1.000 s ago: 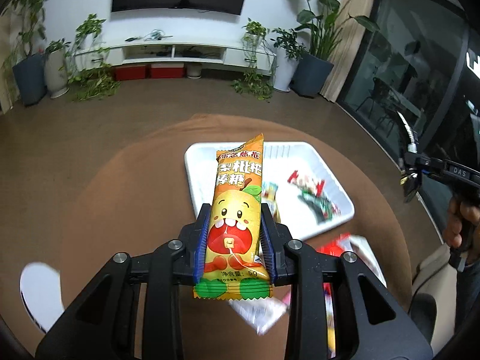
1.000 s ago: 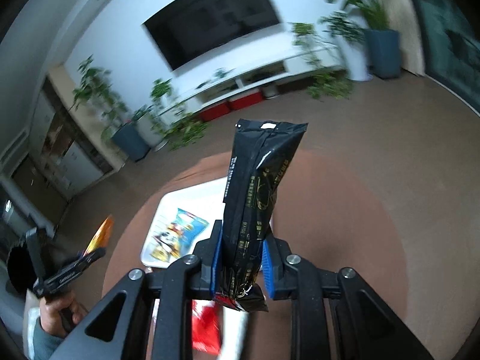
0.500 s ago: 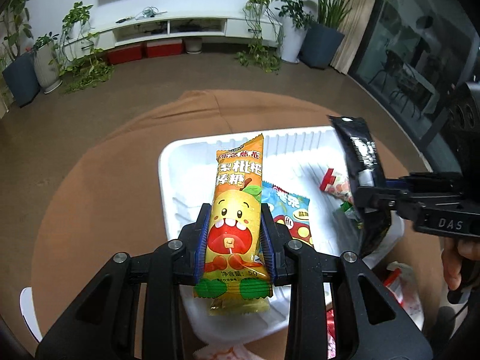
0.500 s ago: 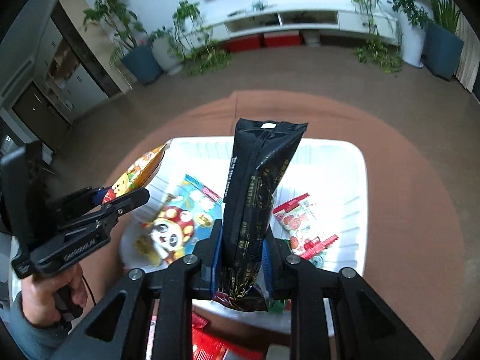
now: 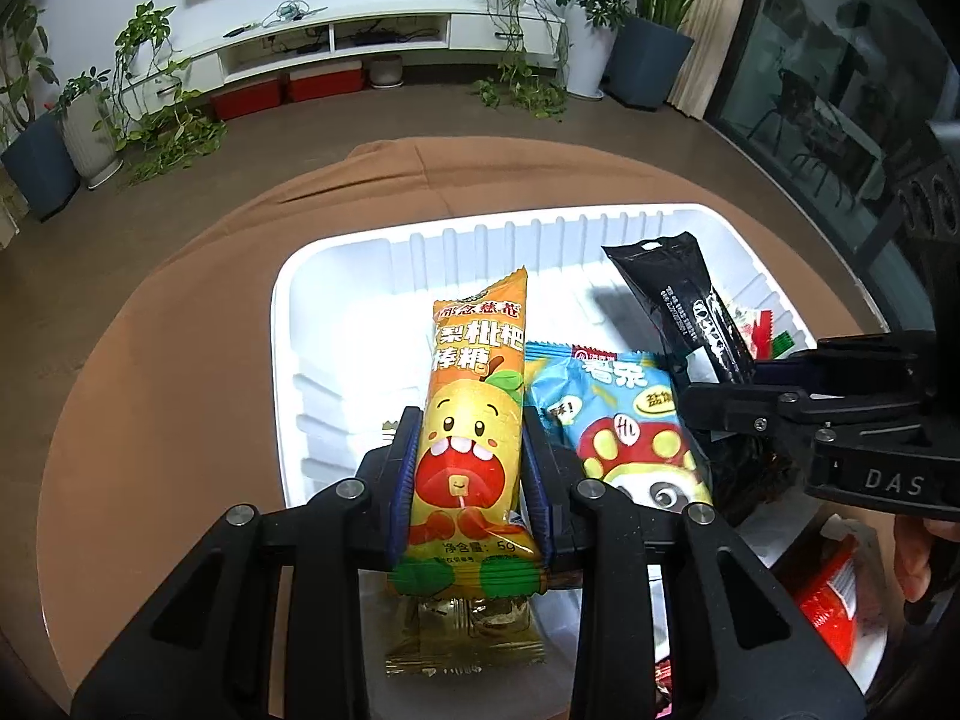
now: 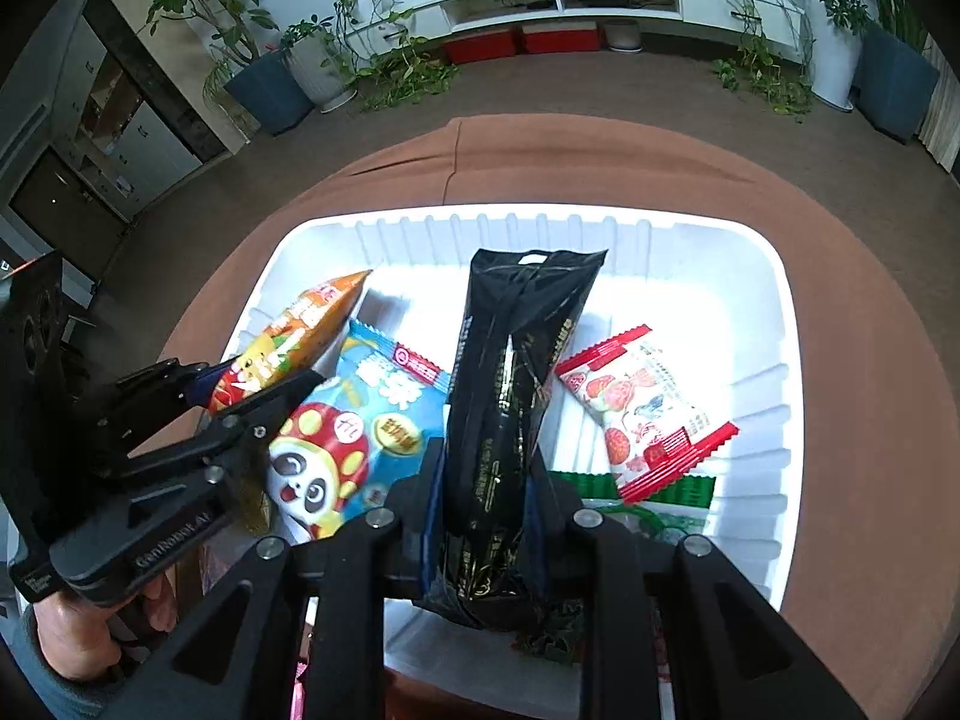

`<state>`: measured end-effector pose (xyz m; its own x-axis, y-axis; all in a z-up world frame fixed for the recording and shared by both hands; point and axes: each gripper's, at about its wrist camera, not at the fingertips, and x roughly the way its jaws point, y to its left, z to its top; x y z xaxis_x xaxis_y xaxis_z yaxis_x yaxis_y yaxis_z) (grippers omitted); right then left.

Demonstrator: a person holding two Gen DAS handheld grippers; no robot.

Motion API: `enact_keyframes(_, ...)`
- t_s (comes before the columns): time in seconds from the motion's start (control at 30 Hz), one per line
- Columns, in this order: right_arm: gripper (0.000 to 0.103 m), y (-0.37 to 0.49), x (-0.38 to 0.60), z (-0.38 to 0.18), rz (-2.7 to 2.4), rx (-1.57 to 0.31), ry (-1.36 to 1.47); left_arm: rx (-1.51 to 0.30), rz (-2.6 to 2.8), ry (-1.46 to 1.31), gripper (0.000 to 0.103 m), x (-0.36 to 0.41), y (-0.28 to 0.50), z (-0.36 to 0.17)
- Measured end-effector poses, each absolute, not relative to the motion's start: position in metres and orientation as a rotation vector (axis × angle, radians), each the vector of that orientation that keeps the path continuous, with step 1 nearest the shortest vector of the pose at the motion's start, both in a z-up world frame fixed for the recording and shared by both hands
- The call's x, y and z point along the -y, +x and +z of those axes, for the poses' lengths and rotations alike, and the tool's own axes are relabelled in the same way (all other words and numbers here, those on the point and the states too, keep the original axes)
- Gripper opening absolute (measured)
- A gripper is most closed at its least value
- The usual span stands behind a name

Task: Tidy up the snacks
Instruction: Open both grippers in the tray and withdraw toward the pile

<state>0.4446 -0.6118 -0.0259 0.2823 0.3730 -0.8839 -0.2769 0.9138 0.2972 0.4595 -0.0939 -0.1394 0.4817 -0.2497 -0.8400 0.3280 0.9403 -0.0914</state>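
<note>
Snacks (image 5: 471, 420) (image 6: 510, 396) clamped, both hands angled down over white tray (image 6: 774, 360).

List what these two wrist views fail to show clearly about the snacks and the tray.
- Left wrist view: gold packet under the orange packet; its print is unreadable.
- Right wrist view: green-edged packet largely covered by the red-and-white packet.
- Both views: near rim of the white tray is hidden behind the grippers.
</note>
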Motion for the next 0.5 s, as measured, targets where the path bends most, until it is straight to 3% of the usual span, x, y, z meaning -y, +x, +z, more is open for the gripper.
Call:
enact_keyframes(0.03, 0.027, 0.444, 0.612, -0.027, 0.435, -1.21, 0.093, -1.008, -0.353, 0.087, 0.03, 0.095, 0.46, -0.141)
enact_keyframes(0.1, 0.031, 0.444, 0.613, -0.028, 0.428, -1.213, 0.101, -1.006, -0.345, 0.092, 0.047, 0.099, 0.463, -0.145)
enact_keyframes(0.17, 0.031, 0.444, 0.613, -0.028, 0.427, -1.211, 0.103, -1.002, -0.338, 0.086, 0.055, 0.099, 0.463, -0.146)
enact_keyframes(0.37, 0.035, 0.441, 0.612, -0.024, 0.422, -1.197, 0.087, -0.994, -0.336, 0.074, 0.064, 0.099, 0.46, -0.144)
enact_keyframes(0.5, 0.05, 0.435, 0.618, -0.013, 0.411, -1.166, 0.094, -0.975, -0.333, 0.037, 0.08, 0.09, 0.442, -0.134)
